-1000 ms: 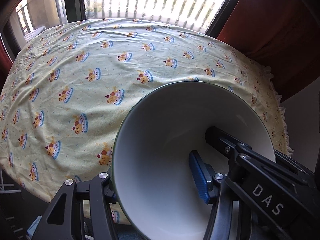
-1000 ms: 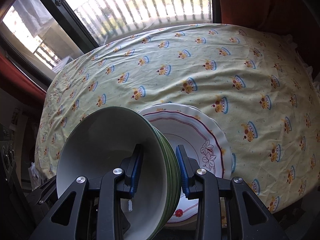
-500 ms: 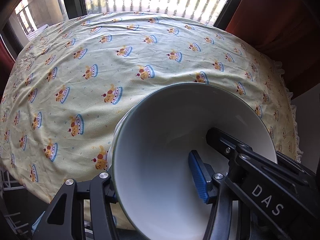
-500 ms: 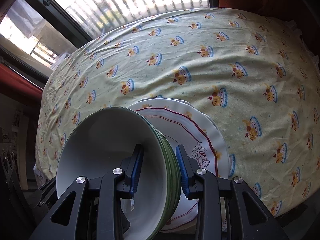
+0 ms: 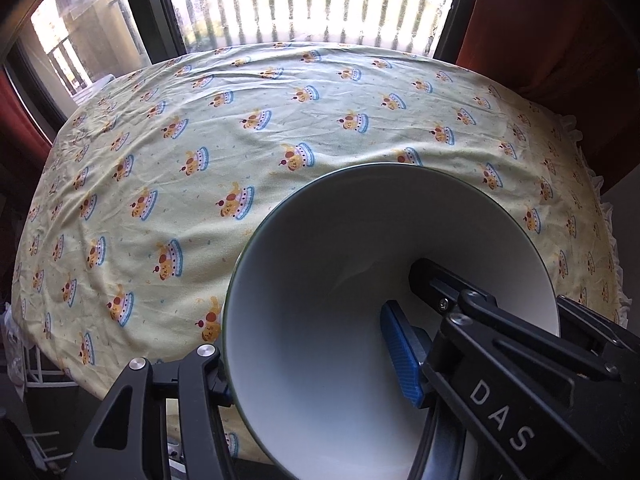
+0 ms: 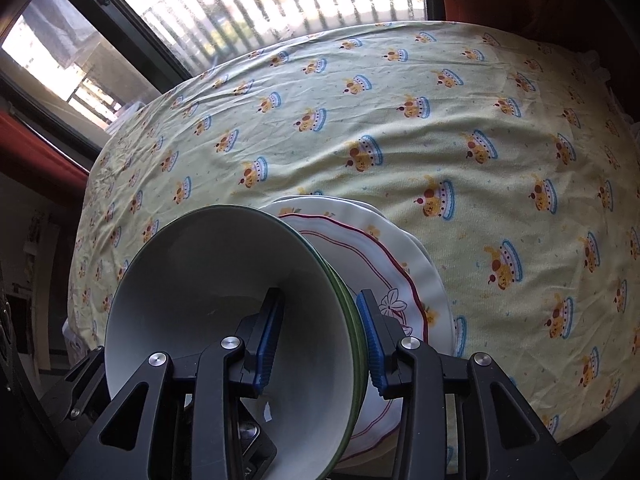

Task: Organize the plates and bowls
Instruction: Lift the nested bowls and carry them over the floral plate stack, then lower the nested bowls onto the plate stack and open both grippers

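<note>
A white bowl with a green rim point(image 5: 320, 320) fills the lower right of the left wrist view. My left gripper point(image 5: 312, 364) is shut on its near-left wall, and the right gripper's blue-padded finger point(image 5: 400, 352) shows inside the bowl. In the right wrist view my right gripper point(image 6: 320, 340) is shut on the right wall of the stacked green-rimmed bowls point(image 6: 216, 300), one pad inside and one outside. The bowls are tilted above white plates with a red scalloped line and a flower point(image 6: 392, 280). The plates lie on the cloth near the table's front edge.
The table wears a pale yellow cloth printed with crowns point(image 5: 240, 140), also in the right wrist view point(image 6: 480, 120). A window with bars point(image 5: 312, 0) and red curtains point(image 5: 560, 20) stand behind it. A white wire rack point(image 5: 36, 364) sits low at the left.
Both grippers, holding the bowls, have pulled back and risen a little from the table. More of the window and the far table edge shows now. The grips are unchanged.
</note>
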Demonstrator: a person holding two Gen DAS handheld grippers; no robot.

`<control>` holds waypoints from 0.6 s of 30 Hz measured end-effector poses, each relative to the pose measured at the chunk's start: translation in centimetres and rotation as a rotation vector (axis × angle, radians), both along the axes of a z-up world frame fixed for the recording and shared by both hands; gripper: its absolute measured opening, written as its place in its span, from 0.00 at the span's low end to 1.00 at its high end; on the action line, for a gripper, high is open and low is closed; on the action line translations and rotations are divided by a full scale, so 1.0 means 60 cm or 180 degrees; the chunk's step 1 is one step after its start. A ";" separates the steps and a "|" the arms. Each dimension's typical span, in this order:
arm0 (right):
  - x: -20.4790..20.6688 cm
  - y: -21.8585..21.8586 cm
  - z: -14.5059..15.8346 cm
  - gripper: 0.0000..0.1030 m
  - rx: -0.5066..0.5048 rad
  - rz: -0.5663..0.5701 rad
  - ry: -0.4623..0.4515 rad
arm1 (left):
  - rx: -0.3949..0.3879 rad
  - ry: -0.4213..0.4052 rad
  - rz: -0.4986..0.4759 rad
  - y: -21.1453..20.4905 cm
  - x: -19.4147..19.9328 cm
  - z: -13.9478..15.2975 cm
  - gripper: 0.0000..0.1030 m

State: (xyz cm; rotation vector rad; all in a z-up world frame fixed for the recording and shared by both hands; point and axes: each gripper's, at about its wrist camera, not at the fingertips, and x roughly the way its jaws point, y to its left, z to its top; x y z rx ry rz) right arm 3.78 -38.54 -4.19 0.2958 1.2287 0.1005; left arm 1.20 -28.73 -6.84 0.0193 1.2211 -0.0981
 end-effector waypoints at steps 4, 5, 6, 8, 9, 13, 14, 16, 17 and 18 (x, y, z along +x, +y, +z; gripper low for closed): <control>-0.010 -0.003 0.005 0.43 0.0012 -0.0086 -0.0074 | 0.0047 -0.0085 -0.0055 0.004 -0.008 0.010 0.65; -0.013 -0.002 0.009 0.46 -0.0019 -0.0109 -0.0090 | 0.0059 -0.0127 -0.0072 0.007 -0.011 0.014 0.67; -0.015 0.000 0.013 0.48 -0.0046 -0.0129 -0.0104 | 0.0076 -0.0176 -0.0086 0.010 -0.013 0.018 0.68; -0.022 0.005 0.022 0.49 -0.0082 -0.0147 -0.0127 | 0.0083 -0.0222 -0.0122 0.016 -0.017 0.025 0.70; -0.026 0.007 0.027 0.50 -0.0124 -0.0176 -0.0133 | 0.0059 -0.0239 -0.0159 0.019 -0.018 0.028 0.70; -0.036 0.018 0.045 0.62 -0.0207 -0.0350 -0.0211 | -0.0003 -0.0329 -0.0301 0.031 -0.019 0.046 0.77; -0.039 0.021 0.052 0.66 -0.0247 -0.0398 -0.0248 | -0.0016 -0.0344 -0.0342 0.032 -0.018 0.052 0.77; -0.048 0.028 0.069 0.71 -0.0407 -0.0502 -0.0325 | -0.0060 -0.0374 -0.0411 0.033 -0.019 0.065 0.77; -0.052 0.030 0.079 0.74 -0.0492 -0.0567 -0.0365 | -0.0078 -0.0414 -0.0427 0.035 -0.021 0.072 0.77; -0.055 0.031 0.089 0.75 -0.0552 -0.0632 -0.0415 | -0.0104 -0.0469 -0.0432 0.038 -0.024 0.080 0.77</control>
